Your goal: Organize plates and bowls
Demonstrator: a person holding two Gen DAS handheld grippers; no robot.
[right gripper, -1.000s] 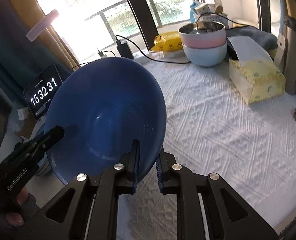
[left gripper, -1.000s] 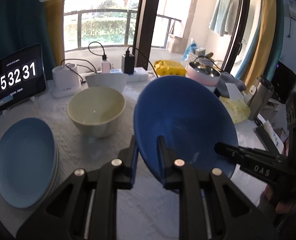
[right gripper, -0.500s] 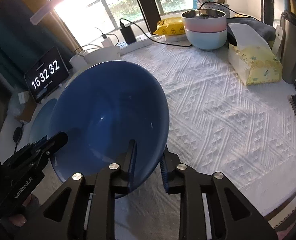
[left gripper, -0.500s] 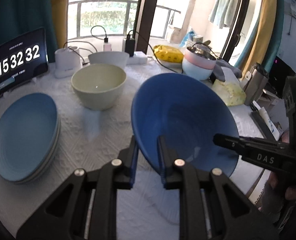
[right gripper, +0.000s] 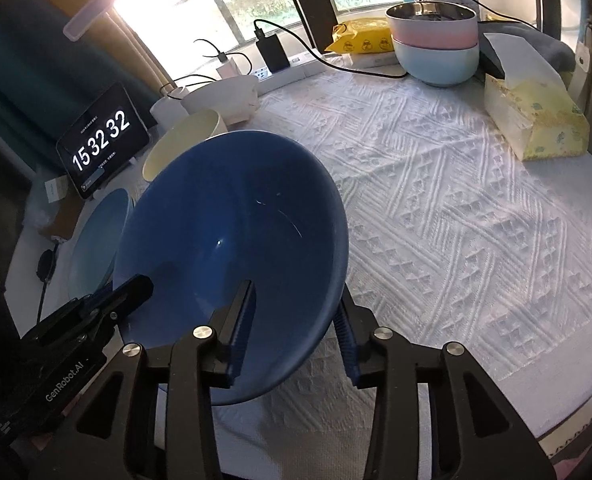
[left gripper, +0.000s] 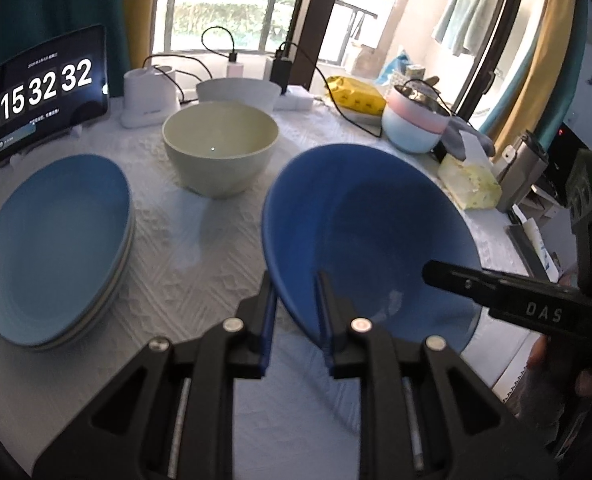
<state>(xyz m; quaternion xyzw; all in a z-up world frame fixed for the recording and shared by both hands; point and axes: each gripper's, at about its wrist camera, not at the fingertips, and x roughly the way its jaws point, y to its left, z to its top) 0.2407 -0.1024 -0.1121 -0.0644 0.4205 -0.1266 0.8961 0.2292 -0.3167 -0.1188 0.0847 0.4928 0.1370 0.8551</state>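
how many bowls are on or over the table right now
6, maybe more nested. Dark blue bowl gripped at its rim by both hand-held grippers; cream bowl mid-table; white bowl behind it; at the back right a stack: steel bowl in pink bowl in light blue bowl.

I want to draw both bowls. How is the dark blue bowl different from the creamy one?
The dark blue bowl is wide and shallow; the cream bowl is narrower and deeper. The dark blue bowl is tilted, its rim between the fingers of the left claw and right claw; the cream bowl sits upright on the tablecloth, touched by neither claw. Both are round, plain and have nothing in them.
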